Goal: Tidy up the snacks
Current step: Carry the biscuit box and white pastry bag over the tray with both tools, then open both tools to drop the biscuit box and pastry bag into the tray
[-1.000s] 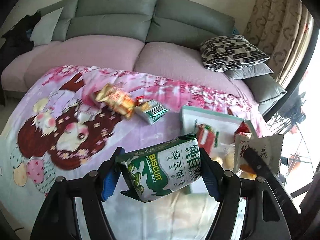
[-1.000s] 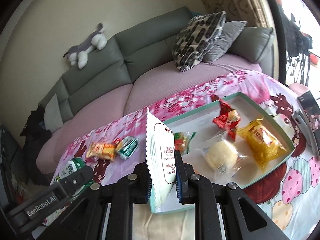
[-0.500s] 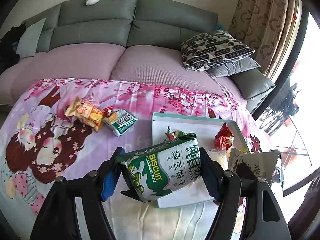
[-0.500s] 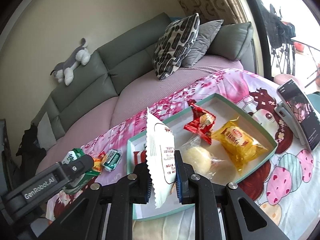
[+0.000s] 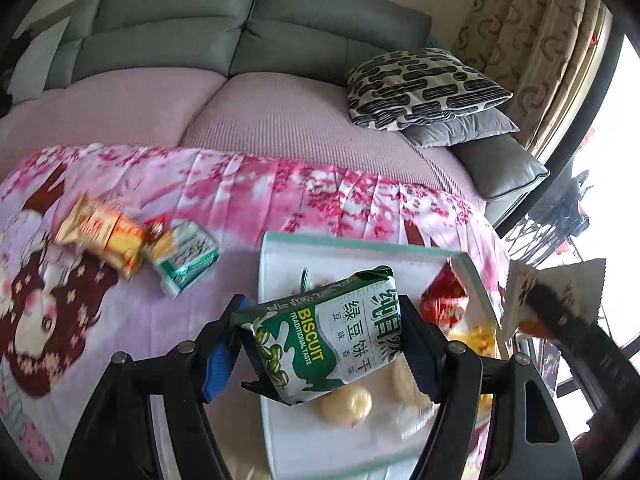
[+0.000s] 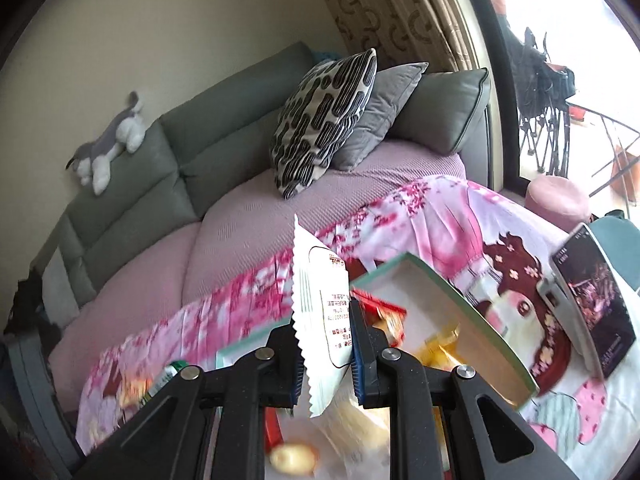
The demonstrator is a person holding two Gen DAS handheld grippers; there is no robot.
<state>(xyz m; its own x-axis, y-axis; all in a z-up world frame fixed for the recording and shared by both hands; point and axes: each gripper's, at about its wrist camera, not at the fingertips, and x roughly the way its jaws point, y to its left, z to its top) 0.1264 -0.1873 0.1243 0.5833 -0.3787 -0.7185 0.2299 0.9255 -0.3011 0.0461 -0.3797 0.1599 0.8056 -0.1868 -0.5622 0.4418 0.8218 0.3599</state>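
Left fingers clamped on the green biscuit pack, one pad at each end, pack tilted and hanging over the near-left part of the tray. Right fingers pinched tight on a flat white packet, held on edge with its serrated side up, above the tray's near end.

My read: both loads were in the carry-and-place step, poised over the tray but not yet let go. Next move called for lowering each pack onto a bare patch of tray floor, then parting the fingers. The bare space looked to be at the far left; the rest was crowded.

Tray contents, as far as blur allowed: a red wrapper at the far right, a yellow pack beside it, and pale round pastries near me.

Outside the tray, on the pink cloth: an orange packet touching a small green-and-white one, both unsorted. A phone lay well to the right.
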